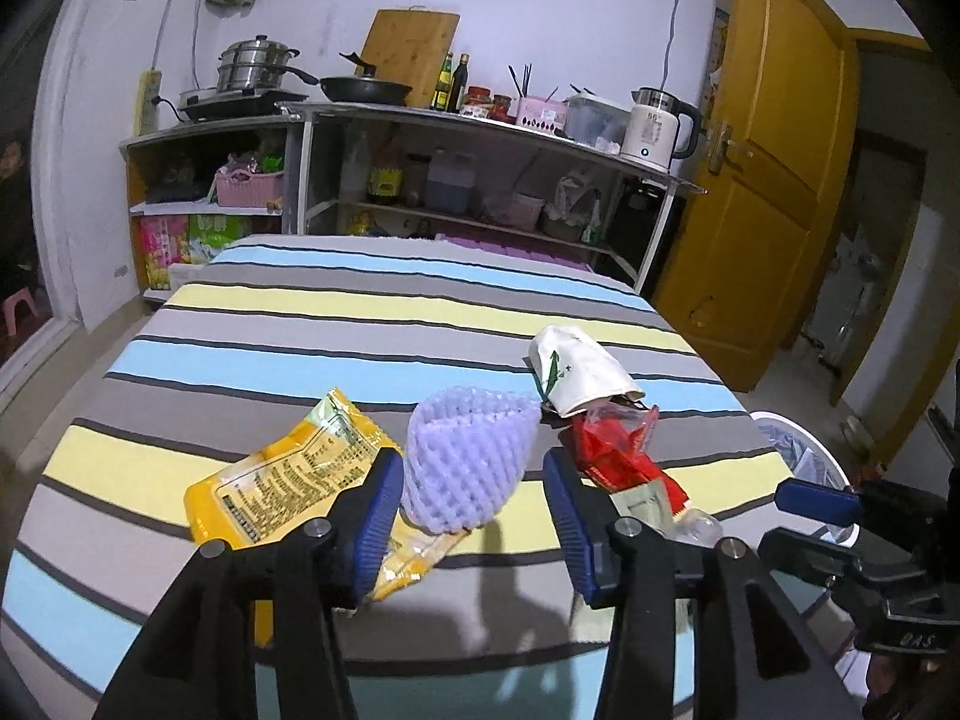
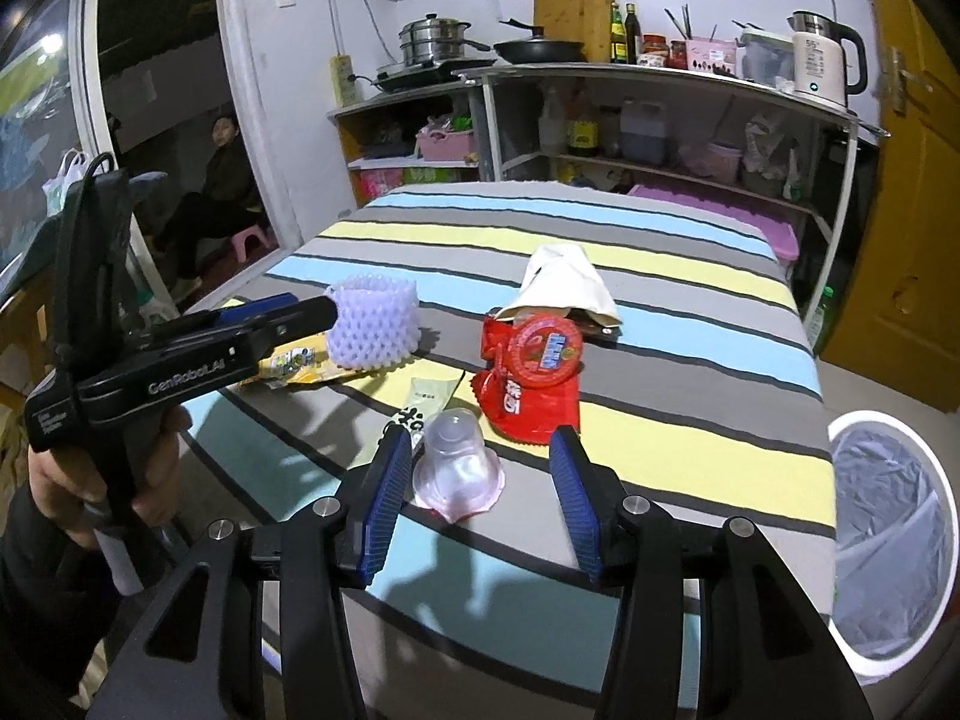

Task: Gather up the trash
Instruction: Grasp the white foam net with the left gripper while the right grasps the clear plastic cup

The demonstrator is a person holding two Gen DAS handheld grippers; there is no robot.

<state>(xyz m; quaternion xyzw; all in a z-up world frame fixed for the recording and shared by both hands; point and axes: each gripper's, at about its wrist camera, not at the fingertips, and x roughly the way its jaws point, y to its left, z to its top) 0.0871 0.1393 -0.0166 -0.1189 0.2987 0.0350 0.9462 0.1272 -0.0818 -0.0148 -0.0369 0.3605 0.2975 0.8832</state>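
Two matching handheld grippers, each built of matte black plastic. On the left gripper [image 1: 474, 522], two angular black arms fork forward, each ending in a ribbed blue pad [image 1: 379, 525] on the inner face of the jaw. Round silver screws [image 1: 316, 527] sit on the arms just behind the pads. The right gripper [image 2: 489, 501] has the same black arms, blue ribbed pads [image 2: 389, 504] and silver screws [image 2: 327, 506]. Seen side-on, the left gripper's body carries white "GenRobot.AI" lettering [image 2: 186, 378] behind the jaws. The left hand [image 2: 84, 480] gripping its handle emerges from a dark sleeve [image 2: 36, 594].
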